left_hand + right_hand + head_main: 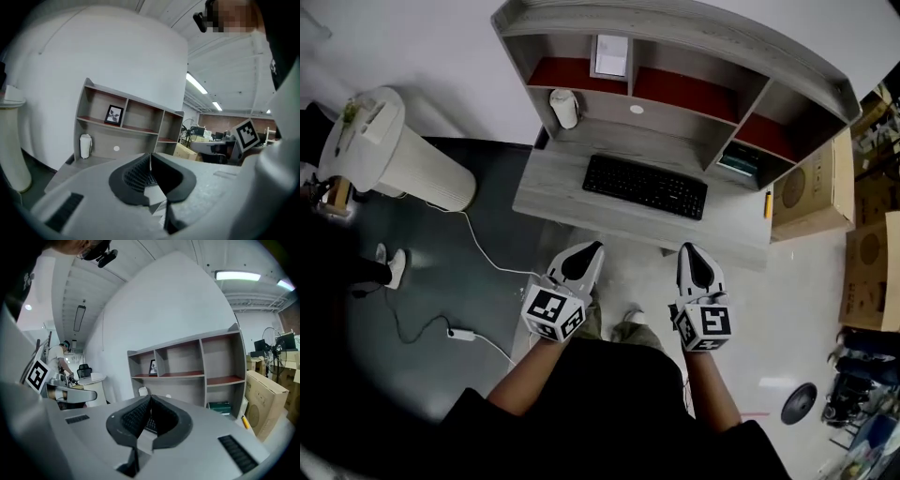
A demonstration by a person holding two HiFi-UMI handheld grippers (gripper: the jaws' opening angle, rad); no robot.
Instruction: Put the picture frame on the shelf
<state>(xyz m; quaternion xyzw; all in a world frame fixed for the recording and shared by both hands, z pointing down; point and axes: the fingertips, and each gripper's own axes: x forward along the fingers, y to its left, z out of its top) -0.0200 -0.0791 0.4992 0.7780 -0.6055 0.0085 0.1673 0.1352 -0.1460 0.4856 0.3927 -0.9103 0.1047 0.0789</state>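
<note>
Seen from above, a person stands back from a grey desk (553, 187) with a shelf unit (675, 37) along its rear edge. At the far left of the frame stands a white round pedestal (403, 155), and a white cable (484, 253) trails over the dark floor.

At lower centre-left, the left gripper (586, 255) hangs in the air short of the desk. Its jaws are pressed together with nothing between them. Above it, in the upper centre, the picture frame (611, 54) stands upright in the leftmost compartment of the upper shelf, well apart from both grippers. A white jar (564, 107) sits on the desk below it, and a black keyboard (645, 186) lies mid-desk.

At lower centre-right, the right gripper (694, 261) is likewise closed and empty. Further right are a green box (739, 159) in a lower cubby and cardboard boxes (811, 192) beside the desk.

The placing step looks finished. What is left appears to be only holding both grippers clear of the shelf.
</note>
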